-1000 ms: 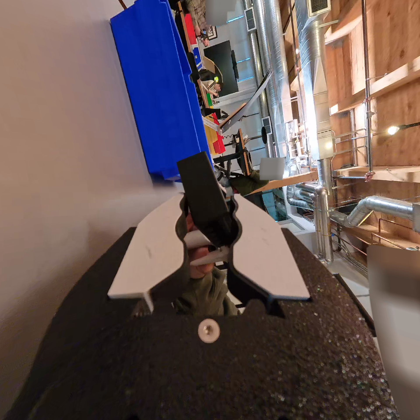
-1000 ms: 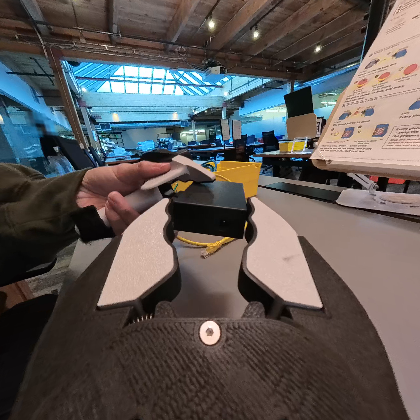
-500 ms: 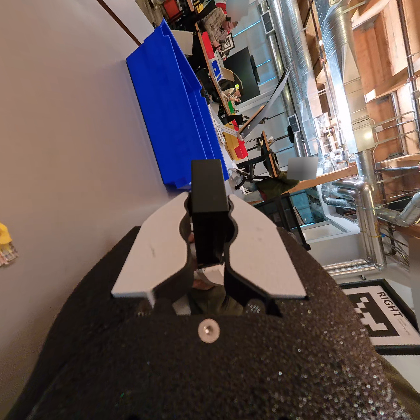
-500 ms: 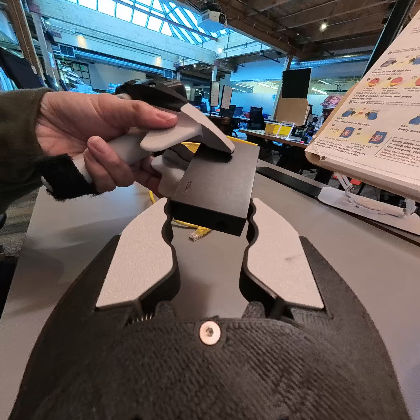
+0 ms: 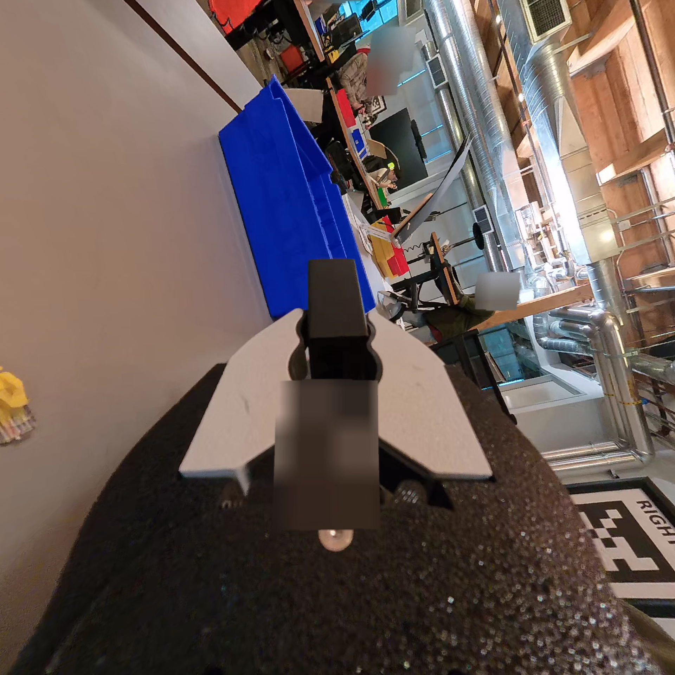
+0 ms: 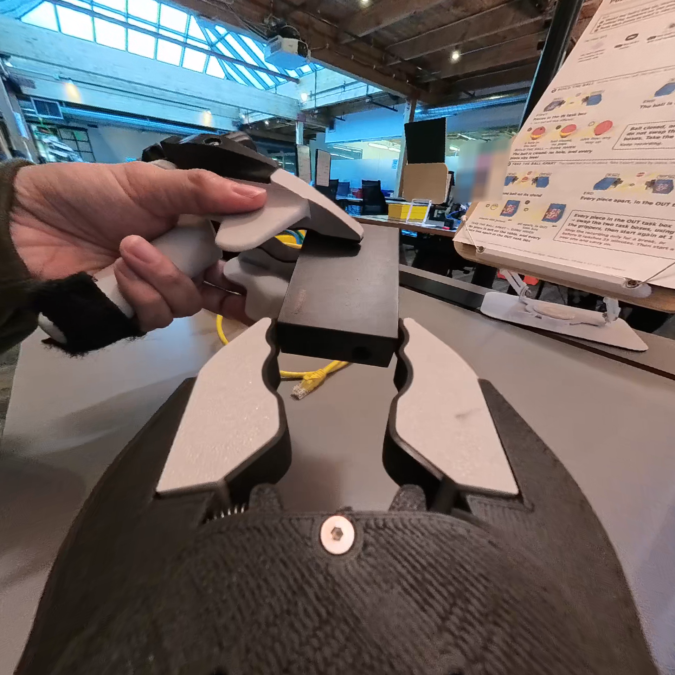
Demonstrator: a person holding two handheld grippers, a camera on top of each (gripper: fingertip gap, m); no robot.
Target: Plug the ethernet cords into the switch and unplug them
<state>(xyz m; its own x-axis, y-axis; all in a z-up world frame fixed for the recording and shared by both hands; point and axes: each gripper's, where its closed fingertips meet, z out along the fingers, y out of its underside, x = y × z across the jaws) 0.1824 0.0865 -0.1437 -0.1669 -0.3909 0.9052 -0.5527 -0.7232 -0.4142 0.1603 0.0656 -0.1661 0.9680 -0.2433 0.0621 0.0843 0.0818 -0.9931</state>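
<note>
Switch now tips up off the table, clamped by my left gripper and right gripper together, higher than a second ago. Yellow ethernet cord lies unplugged beneath; plugging not begun.

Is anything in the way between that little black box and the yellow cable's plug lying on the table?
Nothing visible. The black rectangular switch box is held above the grey table by both the left hand-held gripper and the right hand-held gripper. The yellow ethernet cord's clear plug lies on bare tabletop just below it.
</note>
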